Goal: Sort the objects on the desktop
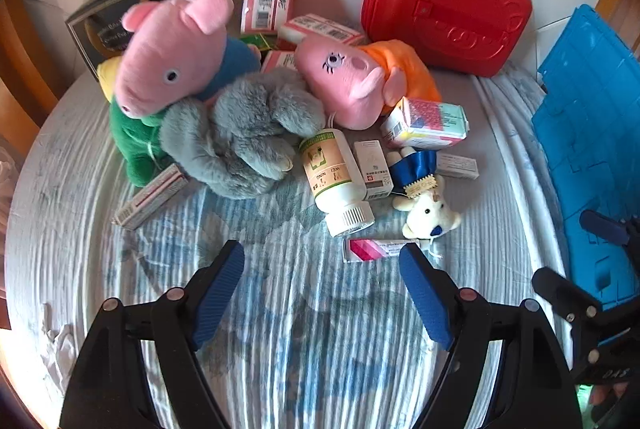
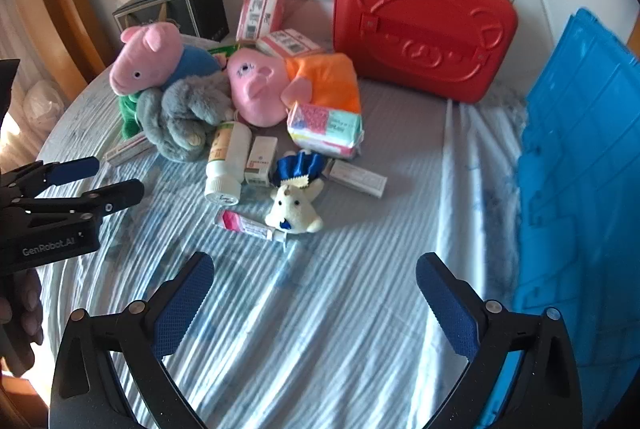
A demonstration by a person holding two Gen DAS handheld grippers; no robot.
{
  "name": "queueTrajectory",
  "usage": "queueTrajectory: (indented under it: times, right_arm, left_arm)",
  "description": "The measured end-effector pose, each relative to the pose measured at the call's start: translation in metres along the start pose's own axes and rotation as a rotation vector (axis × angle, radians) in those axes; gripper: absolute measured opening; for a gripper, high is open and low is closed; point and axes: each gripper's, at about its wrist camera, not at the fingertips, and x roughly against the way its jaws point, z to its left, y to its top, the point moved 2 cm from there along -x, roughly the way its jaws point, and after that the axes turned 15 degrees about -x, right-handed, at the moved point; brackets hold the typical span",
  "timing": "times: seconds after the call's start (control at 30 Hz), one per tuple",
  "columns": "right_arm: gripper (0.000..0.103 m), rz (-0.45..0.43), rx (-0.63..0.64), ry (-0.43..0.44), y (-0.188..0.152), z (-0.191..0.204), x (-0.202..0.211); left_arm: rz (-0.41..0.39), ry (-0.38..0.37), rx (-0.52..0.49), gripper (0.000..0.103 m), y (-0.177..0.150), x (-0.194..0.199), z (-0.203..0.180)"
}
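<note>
While both claws are hanging over the striped blue cloth, the left gripper is sitting spread wide with nothing between its pads, and the right gripper is gaping just as wide and empty. Ahead, the clutter is lying in a heap: a white medicine bottle on its side beside a small white box, a little white plush touching a pink tube, two pig plushies behind, and a red case standing upright at the back.
</note>
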Motion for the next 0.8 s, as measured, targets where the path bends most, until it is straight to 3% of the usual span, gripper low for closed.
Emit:
queueTrajectory:
  times: [0.27,0.43,0.57,0.7,0.8]
  right_arm:
    - [0.101,0.062,0.012,-0.013,0.012,0.002,-0.096]
    - [0.080,0.128,0.007,-0.017,0.013,-0.005,-0.136]
    - [0.077,0.139,0.029,0.020,0.013,0.002,-0.146]
    - [0.064,0.147,0.061,0.016,0.014,0.012,-0.155]
    - [0.046,0.174,0.062,0.039,0.013,0.017,-0.159]
  left_arm:
    - [0.087,0.007,0.020,0.080,0.026,-0.081,0.002]
    - [0.115,0.024,0.009,0.079,0.032,-0.105,-0.003]
    - [0.130,0.020,0.028,0.078,0.031,-0.117,-0.005]
    - [0.116,-0.013,0.107,0.078,0.032,-0.123,0.001]
    - [0.138,-0.019,0.091,0.052,0.031,-0.127,-0.003]
